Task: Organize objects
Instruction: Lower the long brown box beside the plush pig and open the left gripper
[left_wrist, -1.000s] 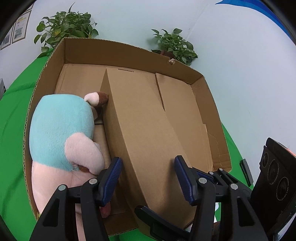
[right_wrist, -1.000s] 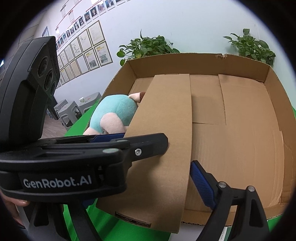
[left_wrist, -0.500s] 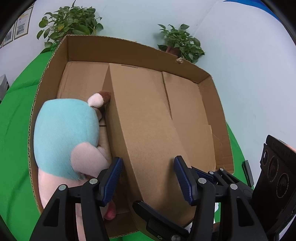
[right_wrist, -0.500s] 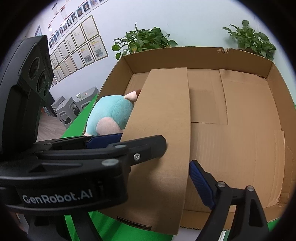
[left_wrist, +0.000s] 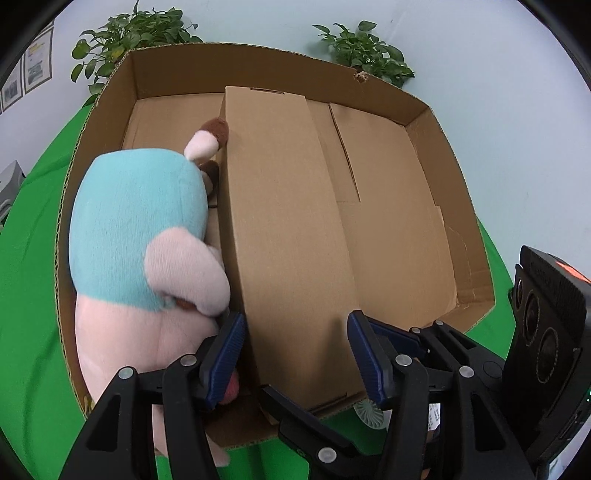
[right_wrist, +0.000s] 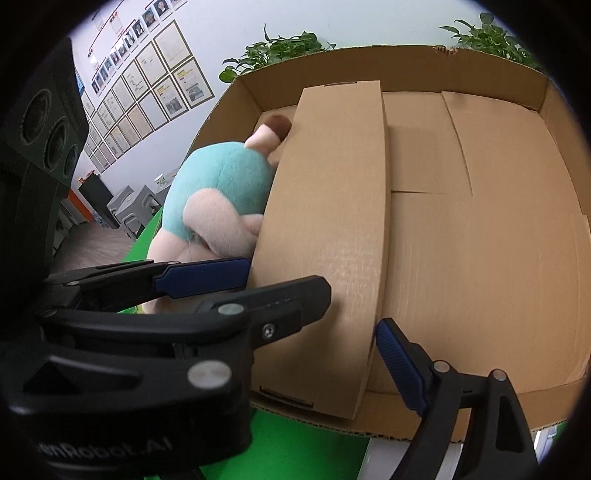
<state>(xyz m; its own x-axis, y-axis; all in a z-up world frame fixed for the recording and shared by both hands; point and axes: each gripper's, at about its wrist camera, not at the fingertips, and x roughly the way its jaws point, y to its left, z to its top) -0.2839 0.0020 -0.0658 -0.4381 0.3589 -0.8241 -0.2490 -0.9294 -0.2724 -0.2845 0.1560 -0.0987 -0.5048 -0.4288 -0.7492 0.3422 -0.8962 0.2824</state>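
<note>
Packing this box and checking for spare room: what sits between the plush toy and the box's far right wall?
A long cardboard piece lies beside the plush toy; past it, bare box floor runs to the right wall. The left wrist view shows this best.

A bright green cloth (left_wrist: 33, 295) covers the counter. Two leafy potted plants stand against the pale wall, one behind the left far corner (left_wrist: 129, 37) and one toward the right (left_wrist: 365, 51). In the right wrist view, rows of framed papers (right_wrist: 147, 88) hang on the wall at left, and grey stools (right_wrist: 129, 206) stand on a wood-toned floor beyond the counter edge. A small white fan-like disc (left_wrist: 371, 413) lies on the cloth at the near side.
</note>
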